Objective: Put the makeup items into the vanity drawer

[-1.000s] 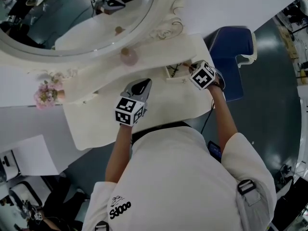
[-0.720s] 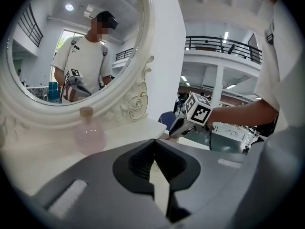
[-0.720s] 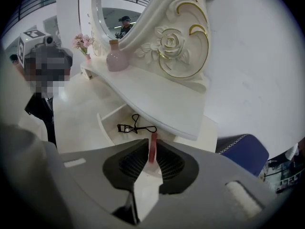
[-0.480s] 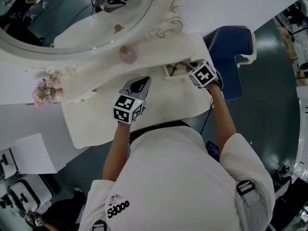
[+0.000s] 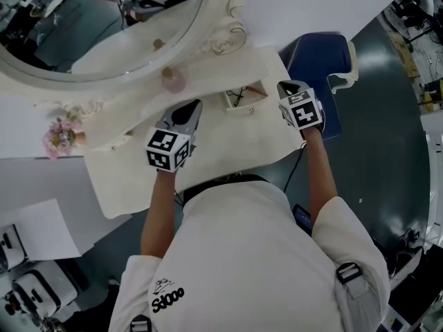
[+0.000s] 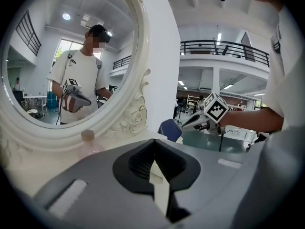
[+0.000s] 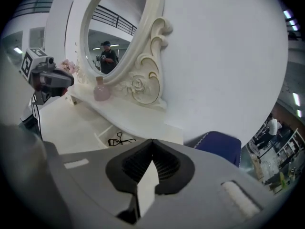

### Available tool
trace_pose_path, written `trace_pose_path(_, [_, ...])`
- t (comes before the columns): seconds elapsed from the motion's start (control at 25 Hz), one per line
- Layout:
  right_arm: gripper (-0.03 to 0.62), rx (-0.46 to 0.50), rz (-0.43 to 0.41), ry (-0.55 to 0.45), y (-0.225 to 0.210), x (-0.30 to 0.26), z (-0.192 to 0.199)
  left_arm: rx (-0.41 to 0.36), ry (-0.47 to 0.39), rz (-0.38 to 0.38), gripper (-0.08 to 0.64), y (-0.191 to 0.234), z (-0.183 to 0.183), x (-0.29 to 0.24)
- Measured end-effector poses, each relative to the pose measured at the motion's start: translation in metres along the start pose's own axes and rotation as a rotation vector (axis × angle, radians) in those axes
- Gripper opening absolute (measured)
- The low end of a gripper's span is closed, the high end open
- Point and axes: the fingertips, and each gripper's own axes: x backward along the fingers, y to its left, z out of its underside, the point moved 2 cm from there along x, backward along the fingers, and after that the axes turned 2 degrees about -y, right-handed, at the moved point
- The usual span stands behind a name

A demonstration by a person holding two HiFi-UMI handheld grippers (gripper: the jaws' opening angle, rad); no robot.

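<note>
The small vanity drawer (image 5: 243,97) stands open in the cream vanity top (image 5: 208,151), with a black eyelash curler (image 5: 237,97) lying in it. The right gripper view also shows the curler (image 7: 117,140) in the drawer (image 7: 106,136). My right gripper (image 5: 286,86) hovers just right of the drawer, shut and empty; its jaws (image 7: 151,142) meet with nothing between them. My left gripper (image 5: 191,108) is over the table left of the drawer, shut and empty as well (image 6: 154,141). A pink bottle (image 5: 172,80) stands on the shelf under the mirror.
A large oval mirror (image 5: 104,19) in an ornate cream frame rises behind the shelf. A blue chair (image 5: 315,64) stands right of the vanity. Pink flowers (image 5: 61,135) sit at the table's left end, with white paper (image 5: 47,230) on a lower surface beside it.
My right gripper has drawn back from the open drawer to a spot just right of it. The left gripper has hardly moved.
</note>
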Motion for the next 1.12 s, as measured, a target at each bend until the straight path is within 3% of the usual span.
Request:
trace_pose_path(0.32, [0.002,-0.053,0.014,-0.145,0.002,0.043,-0.025,-0.047,-0.075,-0.004,0.018,-0.005,-0.034,0.019])
trace_pose_path(0.72, [0.002,-0.07,-0.007,-0.433,0.017,0.114,-0.085,-0.123,-0.195,-0.012,0.018,-0.009,-0.089,0.044])
trace_pose_path(1.12, [0.002,0.023,-0.055,-0.616,0.046,0.153,-0.162,-0.246,-0.268,-0.092,0.018,-0.003,-0.143,0.069])
